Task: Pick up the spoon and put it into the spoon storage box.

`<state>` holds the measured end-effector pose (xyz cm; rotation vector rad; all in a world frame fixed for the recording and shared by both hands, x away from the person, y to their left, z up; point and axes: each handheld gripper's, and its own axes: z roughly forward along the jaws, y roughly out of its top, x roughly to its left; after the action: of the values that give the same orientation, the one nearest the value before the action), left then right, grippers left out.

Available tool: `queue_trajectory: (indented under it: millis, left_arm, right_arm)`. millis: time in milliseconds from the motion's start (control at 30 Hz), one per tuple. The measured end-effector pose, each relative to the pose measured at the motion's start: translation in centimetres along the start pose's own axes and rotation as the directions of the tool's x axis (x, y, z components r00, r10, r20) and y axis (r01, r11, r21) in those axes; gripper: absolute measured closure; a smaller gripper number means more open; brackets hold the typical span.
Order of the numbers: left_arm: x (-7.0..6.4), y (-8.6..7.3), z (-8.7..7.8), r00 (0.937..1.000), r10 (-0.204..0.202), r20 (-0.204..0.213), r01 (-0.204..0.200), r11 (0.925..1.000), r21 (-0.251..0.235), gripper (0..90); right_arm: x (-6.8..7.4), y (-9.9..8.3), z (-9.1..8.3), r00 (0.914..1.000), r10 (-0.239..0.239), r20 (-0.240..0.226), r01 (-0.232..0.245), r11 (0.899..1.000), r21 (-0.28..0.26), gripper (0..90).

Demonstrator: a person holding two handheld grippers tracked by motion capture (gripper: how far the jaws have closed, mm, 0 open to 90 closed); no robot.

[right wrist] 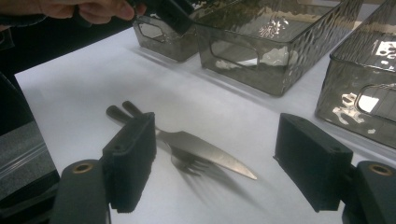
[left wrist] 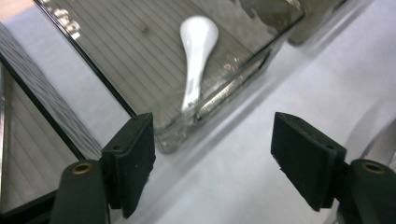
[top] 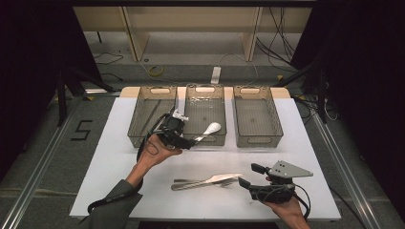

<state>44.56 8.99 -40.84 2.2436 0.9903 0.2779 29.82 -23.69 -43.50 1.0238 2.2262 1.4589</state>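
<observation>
A white ceramic spoon lies in the middle grey see-through bin, its handle against the front wall. My left gripper hovers open just in front of that wall. In the left gripper view the spoon is beyond the spread jaws, inside the bin, and the left gripper holds nothing. A steel knife and fork lie crossed on the white table near its front. My right gripper is open just right of them. In the right gripper view the knife and fork lie ahead of the right gripper.
Two more see-through bins, a left one and a right one, flank the middle one along the back of the white table. The right bin holds nothing. The person's left hand holds the left gripper near the bins.
</observation>
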Motion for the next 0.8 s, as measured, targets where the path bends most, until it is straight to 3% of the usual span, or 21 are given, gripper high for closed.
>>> queue_trajectory:
  millis: [367,800]
  left_arm:
    - [-0.3,-2.5,-0.1,1.0000,-0.002,0.003,0.002,0.9997,0.024,24.4]
    - [0.0,-4.0,-0.6,0.9995,-0.028,0.012,0.027,0.9986,0.045,19.8]
  right_arm:
    - [0.0,0.0,0.0,1.0000,-0.001,0.001,0.001,1.000,-0.004,30.0]
    - [-0.1,0.0,0.0,1.0000,0.003,-0.003,-0.003,1.000,-0.003,29.9]
